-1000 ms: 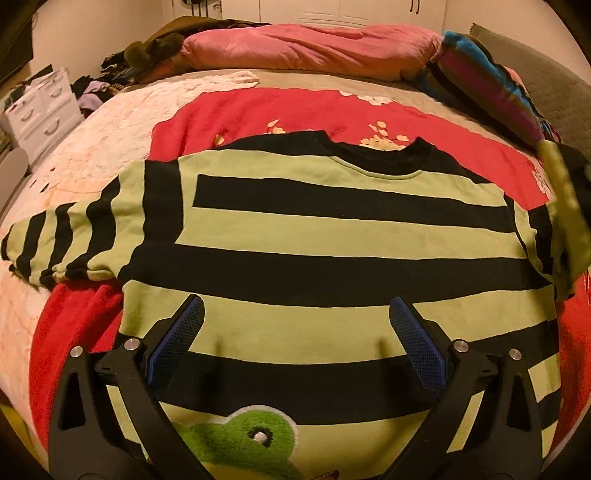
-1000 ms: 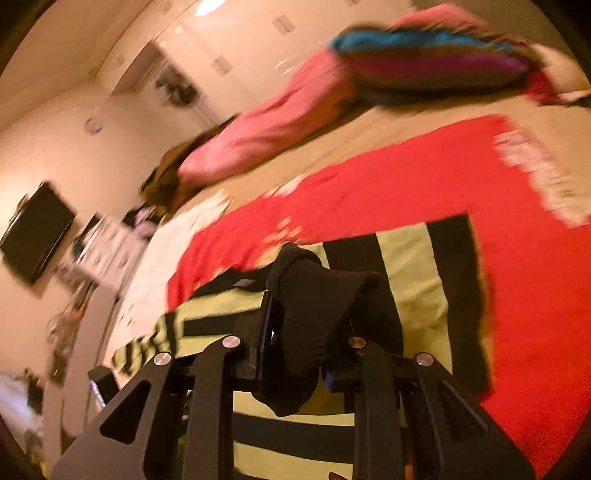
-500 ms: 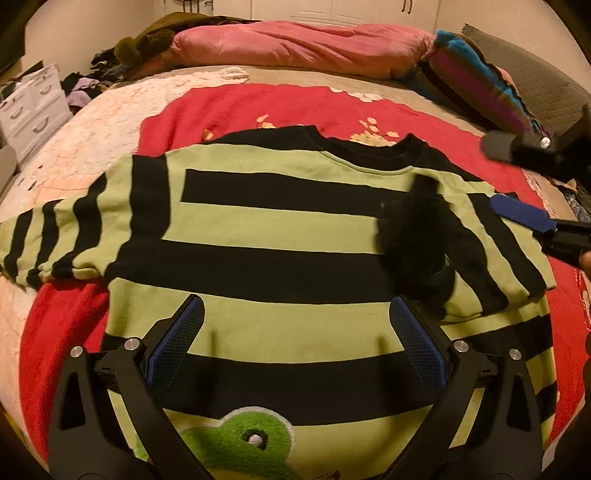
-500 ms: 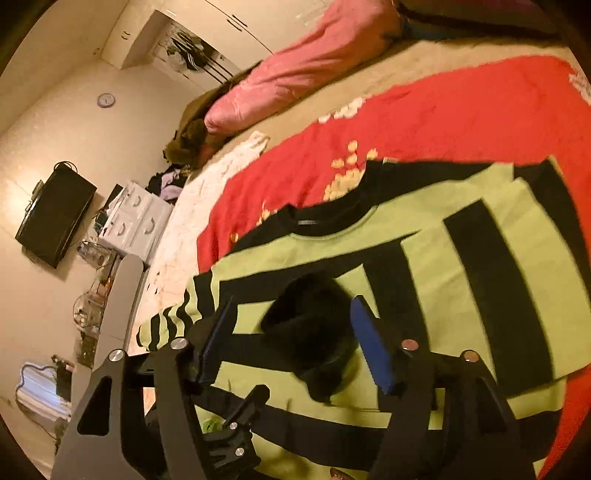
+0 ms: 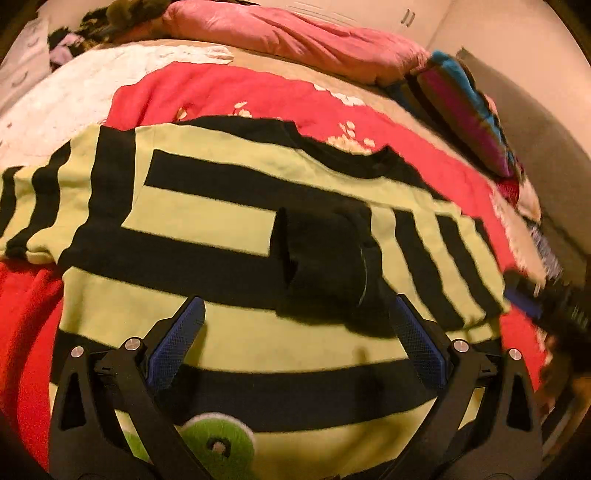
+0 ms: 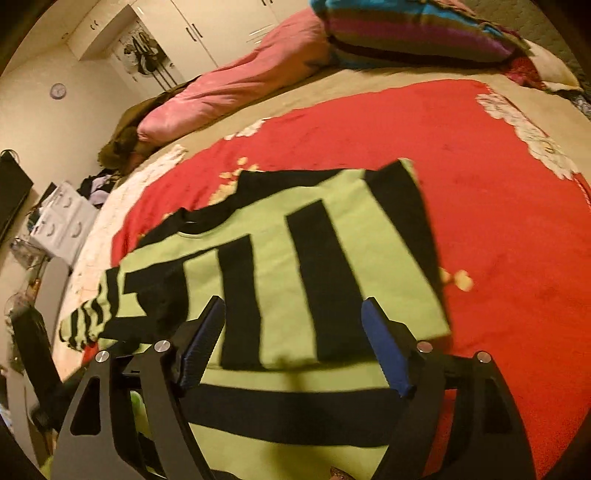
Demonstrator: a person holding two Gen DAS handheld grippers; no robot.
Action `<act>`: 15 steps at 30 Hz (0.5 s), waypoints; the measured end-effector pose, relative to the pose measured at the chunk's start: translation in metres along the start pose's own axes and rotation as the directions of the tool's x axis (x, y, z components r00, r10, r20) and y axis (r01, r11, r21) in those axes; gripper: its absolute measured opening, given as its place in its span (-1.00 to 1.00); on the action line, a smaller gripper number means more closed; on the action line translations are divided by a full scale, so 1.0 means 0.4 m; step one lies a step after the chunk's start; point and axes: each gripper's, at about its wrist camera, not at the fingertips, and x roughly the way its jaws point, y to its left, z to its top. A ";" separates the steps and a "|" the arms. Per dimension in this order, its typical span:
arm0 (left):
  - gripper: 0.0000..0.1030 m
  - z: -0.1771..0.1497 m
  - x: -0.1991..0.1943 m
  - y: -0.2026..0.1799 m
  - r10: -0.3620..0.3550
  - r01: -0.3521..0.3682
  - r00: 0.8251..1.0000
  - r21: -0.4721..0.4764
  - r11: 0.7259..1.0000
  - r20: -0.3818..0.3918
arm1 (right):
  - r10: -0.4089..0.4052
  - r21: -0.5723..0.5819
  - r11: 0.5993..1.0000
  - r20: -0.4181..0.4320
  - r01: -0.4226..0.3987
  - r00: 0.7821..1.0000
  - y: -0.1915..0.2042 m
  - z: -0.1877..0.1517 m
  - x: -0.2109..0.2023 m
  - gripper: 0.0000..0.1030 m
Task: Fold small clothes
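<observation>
Lying flat on a red blanket (image 6: 498, 192) across the bed (image 5: 74, 92): one striped sweater (image 5: 207, 206), green and black, with one sleeve folded over its chest, black cuff (image 5: 325, 254) uppermost. Left gripper (image 5: 295, 343): fingers apart, hovering over the lower stripes, nothing between them. Right gripper (image 6: 291, 343): fingers opening above the folded sleeve, seemingly clear of the cloth, though blur hinders judgement. Pink duvet (image 5: 295, 33) and striped pillow (image 6: 413, 33) at the bed's far end.
</observation>
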 end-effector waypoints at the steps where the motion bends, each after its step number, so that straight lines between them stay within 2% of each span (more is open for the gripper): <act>1: 0.78 0.008 0.004 0.003 -0.011 0.011 1.000 -0.015 1.000 -0.003 | -0.010 0.002 1.000 -0.002 0.010 1.000 -0.008 -0.007 -0.001 0.47; 2: 0.74 0.014 0.013 0.003 -0.017 0.016 1.000 -0.027 1.000 -0.021 | -0.013 0.009 1.000 -0.004 0.013 1.000 -0.015 -0.012 -0.003 0.48; 5: 0.43 0.022 0.052 -0.003 -0.016 0.011 0.997 -0.059 0.998 -0.082 | -0.015 0.050 0.999 -0.005 0.015 1.000 -0.038 -0.019 -0.006 0.51; 7: 0.35 0.030 0.073 -0.011 -0.029 0.021 0.994 -0.080 0.997 -0.104 | -0.019 0.067 0.998 -0.006 0.020 1.000 -0.045 -0.027 -0.007 0.51; 9: 0.11 0.041 0.089 -0.022 -0.063 0.051 0.991 -0.102 0.993 -0.120 | -0.036 0.062 0.997 -0.007 0.036 0.999 -0.047 -0.034 -0.011 0.51; 11: 0.05 0.055 0.109 -0.037 -0.076 0.058 0.988 -0.134 0.989 -0.133 | -0.048 0.053 0.997 -0.013 0.048 0.999 -0.044 -0.040 -0.010 0.51; 12: -0.14 0.060 0.118 -0.042 -0.080 0.060 0.987 -0.146 0.987 -0.138 | -0.050 0.054 0.997 -0.015 0.050 0.999 -0.043 -0.042 -0.010 0.51; 14: -0.33 0.060 0.119 -0.045 -0.068 0.048 0.990 -0.159 0.986 -0.122 | -0.052 0.051 0.997 -0.013 0.052 0.999 -0.041 -0.043 -0.014 0.51; 15: -0.67 0.058 0.115 -0.045 -0.059 0.042 0.992 -0.152 0.987 -0.108 | -0.054 0.046 0.997 -0.009 0.055 0.998 -0.040 -0.041 -0.017 0.51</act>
